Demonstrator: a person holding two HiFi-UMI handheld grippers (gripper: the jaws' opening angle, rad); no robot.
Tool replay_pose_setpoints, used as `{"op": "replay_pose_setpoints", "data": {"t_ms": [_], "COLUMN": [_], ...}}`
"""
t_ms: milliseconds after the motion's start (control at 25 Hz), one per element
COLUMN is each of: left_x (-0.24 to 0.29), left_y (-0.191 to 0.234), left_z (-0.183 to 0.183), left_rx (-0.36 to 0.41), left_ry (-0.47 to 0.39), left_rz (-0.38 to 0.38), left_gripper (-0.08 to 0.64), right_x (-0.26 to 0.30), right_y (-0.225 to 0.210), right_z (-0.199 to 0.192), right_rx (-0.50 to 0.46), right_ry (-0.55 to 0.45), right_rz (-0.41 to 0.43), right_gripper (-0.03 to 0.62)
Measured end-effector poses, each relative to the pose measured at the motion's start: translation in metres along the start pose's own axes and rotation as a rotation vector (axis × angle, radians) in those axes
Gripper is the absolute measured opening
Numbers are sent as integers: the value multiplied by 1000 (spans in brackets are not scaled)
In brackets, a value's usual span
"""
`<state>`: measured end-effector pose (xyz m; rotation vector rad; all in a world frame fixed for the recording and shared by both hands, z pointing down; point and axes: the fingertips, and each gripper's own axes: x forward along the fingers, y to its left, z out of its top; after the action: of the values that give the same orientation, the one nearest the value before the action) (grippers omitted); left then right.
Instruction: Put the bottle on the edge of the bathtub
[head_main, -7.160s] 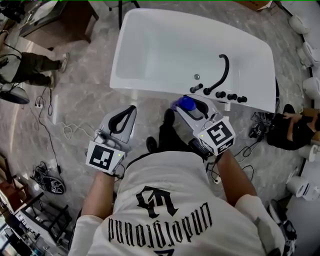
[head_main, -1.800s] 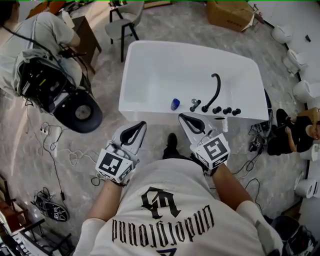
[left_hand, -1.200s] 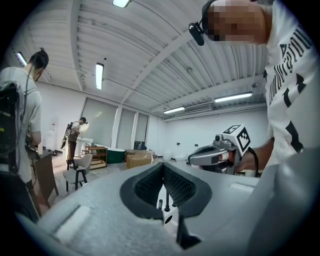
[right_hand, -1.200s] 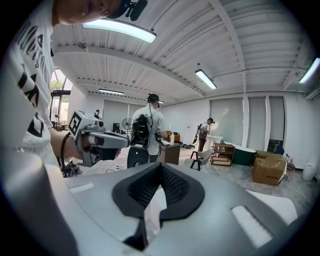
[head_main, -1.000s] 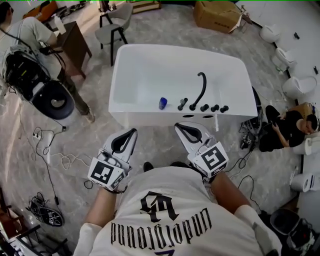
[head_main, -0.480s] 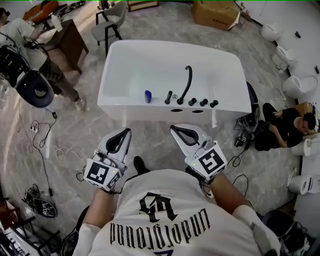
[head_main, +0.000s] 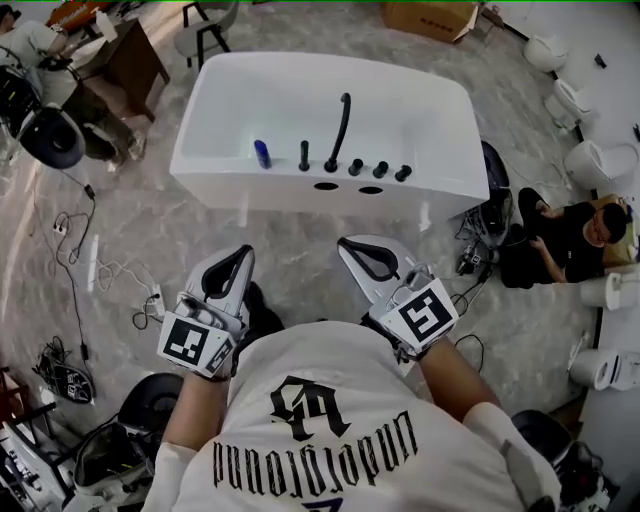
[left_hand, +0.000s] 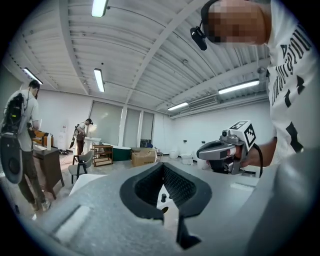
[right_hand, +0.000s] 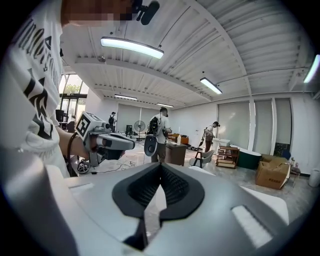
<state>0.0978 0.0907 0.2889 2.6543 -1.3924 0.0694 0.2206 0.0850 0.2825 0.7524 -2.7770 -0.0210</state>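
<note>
Grips nothing, with left gripper (head_main: 240, 256) and right gripper (head_main: 347, 245) both closed and empty. Shows bottle (head_main: 262, 153) upright on the bathtub (head_main: 430, 190) near edge, well apart, far-left, nearer the left gripper.

Head camera overhead; left gripper view shares bathtub (head_main: 280, 200).

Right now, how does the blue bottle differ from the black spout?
The blue bottle is a short stub; the black spout is longer and curved. The bottle stands left of every black fitting; the spout rises among them. Both sit on the near edge of the bathtub.
</note>
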Motion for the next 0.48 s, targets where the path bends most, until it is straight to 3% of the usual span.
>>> {"op": "replay_pose_setpoints", "data": {"t_ms": [280,480], "left_x": [-10,-20], "left_y": [-79,-103], "left_z": [-16,-12], "left_rx": [20,28], "left_ry": [25,22], "left_rz": [40,48], "left_gripper": [8,8], "right_x": [-62,-86], "right_y": [13,25], "right_z": [-34,-39], "right_rx": [20,20], "right_ry": [8,3], "right_rz": [63,86], "right_gripper": [2,2]}}
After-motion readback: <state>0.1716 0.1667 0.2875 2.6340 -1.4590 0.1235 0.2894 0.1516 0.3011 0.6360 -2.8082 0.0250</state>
